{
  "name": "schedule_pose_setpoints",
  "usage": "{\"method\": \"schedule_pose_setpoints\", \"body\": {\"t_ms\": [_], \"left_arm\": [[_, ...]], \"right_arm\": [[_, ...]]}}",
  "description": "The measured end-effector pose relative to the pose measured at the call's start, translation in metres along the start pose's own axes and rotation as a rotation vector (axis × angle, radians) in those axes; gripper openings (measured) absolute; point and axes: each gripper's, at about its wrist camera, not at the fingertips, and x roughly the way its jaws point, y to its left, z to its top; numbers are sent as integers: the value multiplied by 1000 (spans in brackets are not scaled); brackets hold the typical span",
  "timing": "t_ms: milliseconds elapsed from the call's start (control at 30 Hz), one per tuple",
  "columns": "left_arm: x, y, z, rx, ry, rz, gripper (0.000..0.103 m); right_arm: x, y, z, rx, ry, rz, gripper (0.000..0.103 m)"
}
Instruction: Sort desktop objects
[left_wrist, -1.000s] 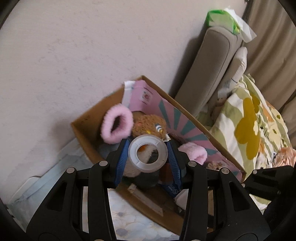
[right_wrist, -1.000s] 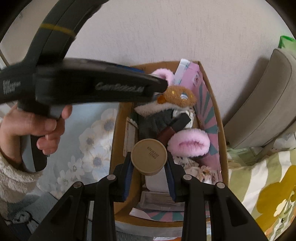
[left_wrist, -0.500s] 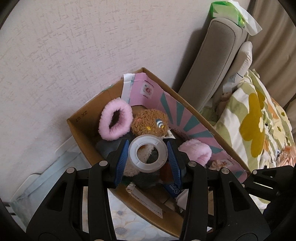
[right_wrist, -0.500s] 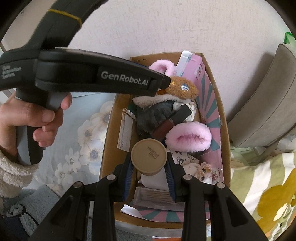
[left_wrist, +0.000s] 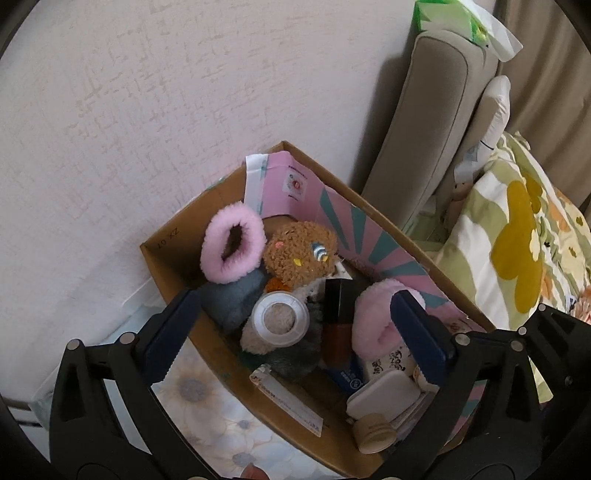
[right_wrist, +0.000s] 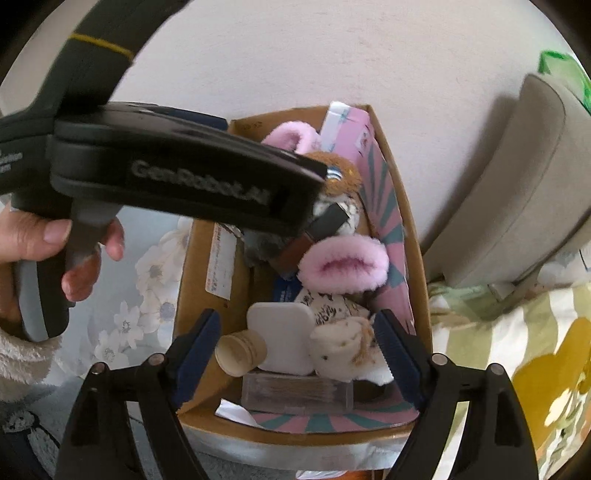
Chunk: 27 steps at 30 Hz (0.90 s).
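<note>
Pale textured wall behind, and against it a brown cardboard box (left_wrist: 173, 254) standing on a floral-printed cloth (left_wrist: 207, 417); both grippers hang over it. Jaws of the left gripper (left_wrist: 291, 328) have just been opening and stand spread wide, pressing on nothing — below the gap one clear tape roll (left_wrist: 279, 319), a flat ring, lies on the fluffy pile in the box. Jaws of the right gripper (right_wrist: 299, 350) have likewise just been opening and are spread, nothing pinched; between them, down in the box, one small tan cylinder jar (right_wrist: 241, 352) lies tipped on its side, just beside one white rounded-rectangle case (right_wrist: 280, 338) and a cream speckled cloth bundle (right_wrist: 341, 350). Outward from there: two pink fuzzy cuffs (left_wrist: 234, 247) — the second (left_wrist: 376, 317) nearer the pink-and-teal striped liner (left_wrist: 365, 236); one brown curly plush head (left_wrist: 299, 254) between them; one dark bottle with a black cap (left_wrist: 336, 321), lying lengthwise. A person's hand (right_wrist: 55, 247) in a fleecy white sleeve grips the left gripper's handle. Right of the box, a beige padded headboard (left_wrist: 424, 129) and a flower-patterned quilt (left_wrist: 517, 251).
</note>
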Motion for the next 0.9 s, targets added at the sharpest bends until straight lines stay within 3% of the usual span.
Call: {"method": "schedule_pose_setpoints", "body": {"t_ms": [267,333,400,533,633,833,900], "left_arm": [[-15,11,-1,-16,-5,-19,103],[-21,17,-3,-25,-3,-21,103],[-29,26,-4,-38,-4,-12,103],[-47,47,-14,-72,-26,48,103],[-62,71,-33,-124,-35,87,103],[-97,122,-70,-265,-36,61,103],[-114,139,-83,-316,-50,98,103]], "right_arm": [[1,1,-3,39,-16,-19,82],[2,4,-1,45,-26,-40,88],[3,7,2,48,-34,-63,102],[4,14,6,38,-34,-82,102],[2,24,11,34,-44,-78,102],[-1,60,33,-7,-16,-45,102],[-6,76,42,-35,-33,-48,102]]}}
